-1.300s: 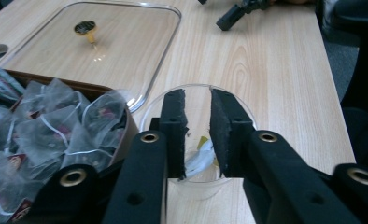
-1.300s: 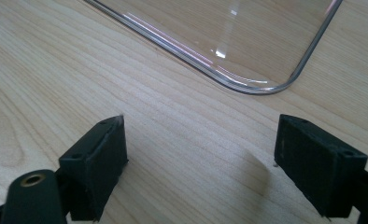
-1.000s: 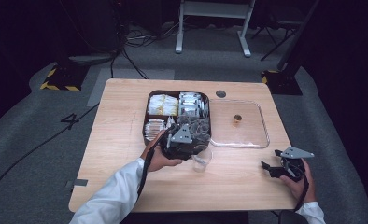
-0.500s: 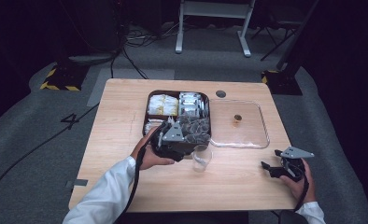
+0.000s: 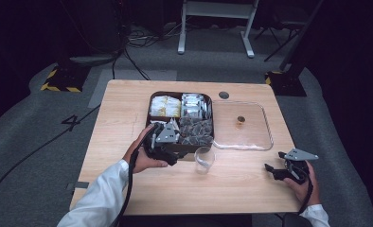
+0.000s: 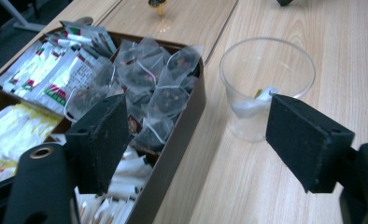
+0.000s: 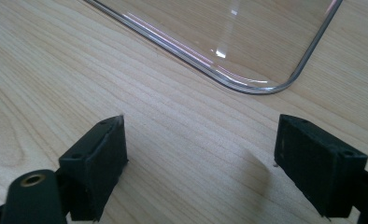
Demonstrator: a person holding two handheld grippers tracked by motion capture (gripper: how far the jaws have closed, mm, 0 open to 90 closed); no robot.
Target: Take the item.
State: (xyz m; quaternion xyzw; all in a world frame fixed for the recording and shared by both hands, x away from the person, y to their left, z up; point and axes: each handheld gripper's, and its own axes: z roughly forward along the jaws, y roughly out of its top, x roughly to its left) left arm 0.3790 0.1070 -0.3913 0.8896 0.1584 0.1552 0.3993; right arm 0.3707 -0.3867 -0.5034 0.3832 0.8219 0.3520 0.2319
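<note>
Wooden table (image 5: 128, 113): compartment box (image 5: 212, 124) of tea bags (image 6: 156, 79); clear plastic cup (image 5: 204, 160) beside it; transparent lid (image 5: 265, 137). Left gripper (image 6: 196, 135) jaws spread, empty. Right gripper (image 7: 201, 158) likewise, resting on tabletop.

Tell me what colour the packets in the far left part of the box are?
Yellow. The packets show best in the high view.

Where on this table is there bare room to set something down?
Bare wood lies left of the compartment box, along the near edge between the cup and the right gripper, and in the far-left corner. It is crowded mid-table: box, clear lid, cup and left gripper sit close.
</note>
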